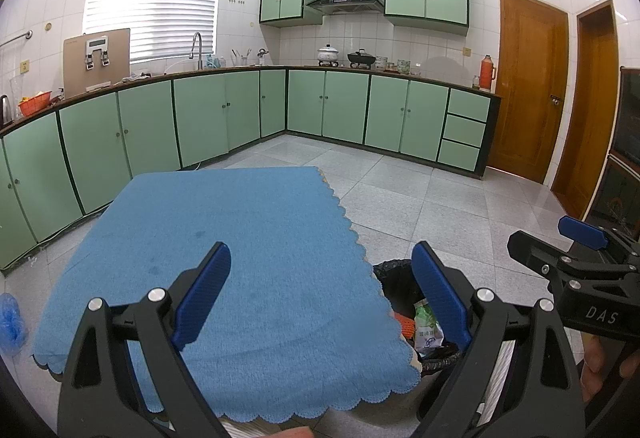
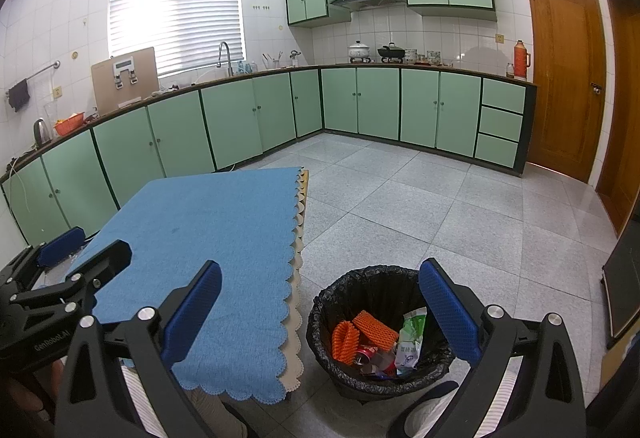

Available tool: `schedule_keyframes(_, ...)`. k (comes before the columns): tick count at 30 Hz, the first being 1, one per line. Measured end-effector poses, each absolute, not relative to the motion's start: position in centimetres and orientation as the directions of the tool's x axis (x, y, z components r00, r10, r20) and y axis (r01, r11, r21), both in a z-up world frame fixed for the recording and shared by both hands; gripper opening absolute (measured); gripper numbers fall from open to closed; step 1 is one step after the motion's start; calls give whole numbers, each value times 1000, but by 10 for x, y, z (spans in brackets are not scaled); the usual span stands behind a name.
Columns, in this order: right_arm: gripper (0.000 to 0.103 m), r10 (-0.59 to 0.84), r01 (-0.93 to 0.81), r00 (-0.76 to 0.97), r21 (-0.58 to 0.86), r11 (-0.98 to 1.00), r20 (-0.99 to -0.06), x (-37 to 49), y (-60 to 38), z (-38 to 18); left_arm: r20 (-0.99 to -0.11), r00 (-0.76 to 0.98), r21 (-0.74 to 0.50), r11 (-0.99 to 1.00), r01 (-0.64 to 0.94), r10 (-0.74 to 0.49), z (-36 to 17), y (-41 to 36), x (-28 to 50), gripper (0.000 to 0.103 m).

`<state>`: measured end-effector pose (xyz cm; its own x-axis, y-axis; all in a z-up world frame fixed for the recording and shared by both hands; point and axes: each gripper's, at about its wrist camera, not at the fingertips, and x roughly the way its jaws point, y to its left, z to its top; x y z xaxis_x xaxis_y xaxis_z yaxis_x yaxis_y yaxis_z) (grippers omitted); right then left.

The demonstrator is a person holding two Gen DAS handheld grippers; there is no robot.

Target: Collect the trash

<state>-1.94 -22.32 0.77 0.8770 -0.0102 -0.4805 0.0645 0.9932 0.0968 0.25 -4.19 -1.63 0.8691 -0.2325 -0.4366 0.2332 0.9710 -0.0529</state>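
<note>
Black liner plastic is seen folded over the rim of a bin (image 2: 380, 334) that stands on the grey tiled floor (image 2: 460, 222), just beside the table's right edge. The placement is judged deliberate: with the bin close against that edge, rubbish can be carried over and dropped in with little reach. Inside it, orange foam netting (image 2: 362, 332), a crushed red can (image 2: 366, 354) and a green-and-white wrapper (image 2: 410, 342) are piled together, so the trash is judged to be already collected. On the blue scalloped cloth (image 1: 240, 238) covering the table, no loose item is visible in either view; only faint darker spots are seen on it.

The right gripper (image 2: 320, 308) is held above the gap between table and bin, its blue-padded jaws spread wide with nothing between them. In its own view the bin lies at about five o'clock from the point between its fingertips, partly behind its right finger. The left gripper (image 1: 322, 290) is held over the near part of the cloth, likewise spread wide and empty; in its view the bin is glimpsed at about four o'clock, half hidden by the cloth's edge and its right finger. The two tools are held side by side, near each other and roughly level, both aimed forward toward the green cabinets (image 1: 224, 114). A thumb (image 1: 600, 374) is seen at the right tool's handle. The pose is judged to be one of rest after release.
</note>
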Motion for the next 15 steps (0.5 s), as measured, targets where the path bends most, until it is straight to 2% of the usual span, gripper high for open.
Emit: schedule_keyframes(15, 97, -10, 64, 876, 95, 993, -482, -19, -223, 8, -440, 868, -54, 972, 230, -230, -20, -39, 4, 89)
